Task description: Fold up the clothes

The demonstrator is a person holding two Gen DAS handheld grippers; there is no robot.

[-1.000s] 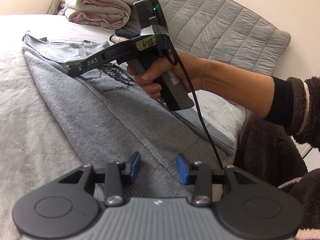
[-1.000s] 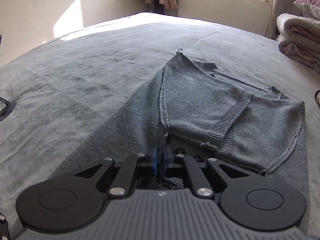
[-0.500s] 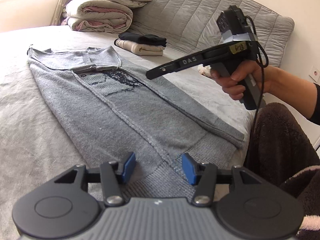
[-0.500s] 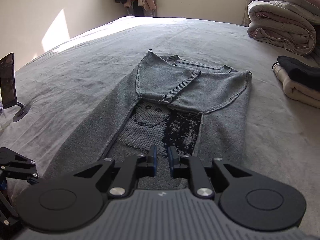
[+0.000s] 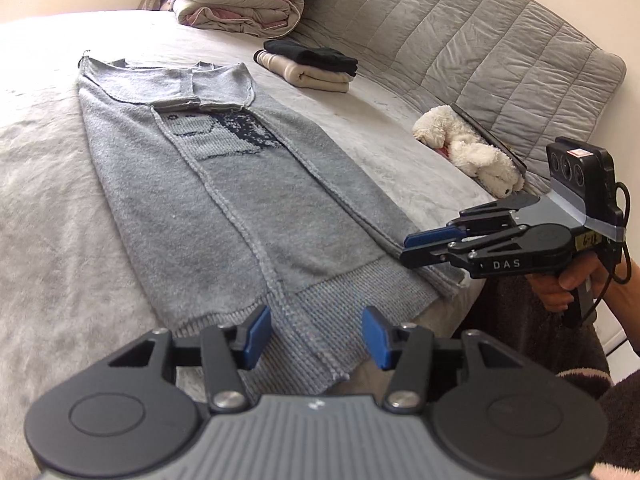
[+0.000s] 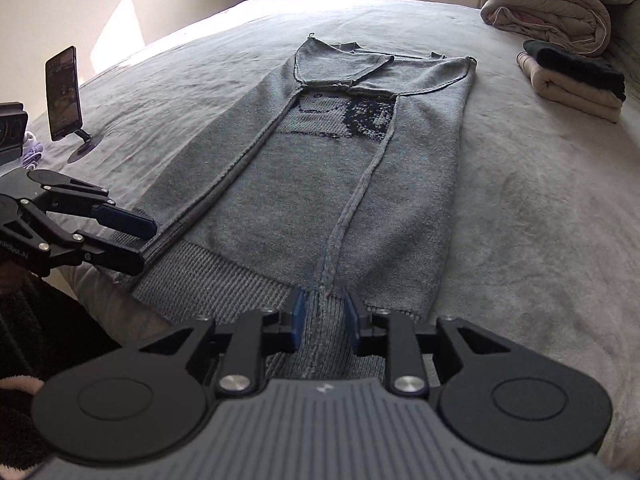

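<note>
A grey knitted sweater point(image 5: 240, 200) lies flat on the bed, both sides and sleeves folded inward, with a dark pattern showing on the chest. Its ribbed hem point(image 6: 224, 280) sits at the bed's near edge. My left gripper point(image 5: 316, 334) hovers open over the hem's left part, its pads off the cloth. My right gripper point(image 6: 325, 314) hangs over the hem at the right fold's seam; its jaws are opening and the pads press on nothing. Each gripper shows in the other's view: the right gripper point(image 5: 416, 246) beside the hem's right corner, the left gripper point(image 6: 132, 240) at the left corner.
Folded beige and black clothes point(image 5: 308, 66) are stacked beyond the sweater, with rolled quilts point(image 5: 240, 4) behind them. A white plush toy point(image 5: 468, 152) rests against the quilted headboard point(image 5: 460, 40). A phone on a stand point(image 6: 64, 94) is at the bed's left. A person's fleece-clad body is at the near edge.
My right gripper let go of the folded sleeve at the chest, drew back to the hem and its jaws parted. The left gripper opened wider and shifted slightly.
</note>
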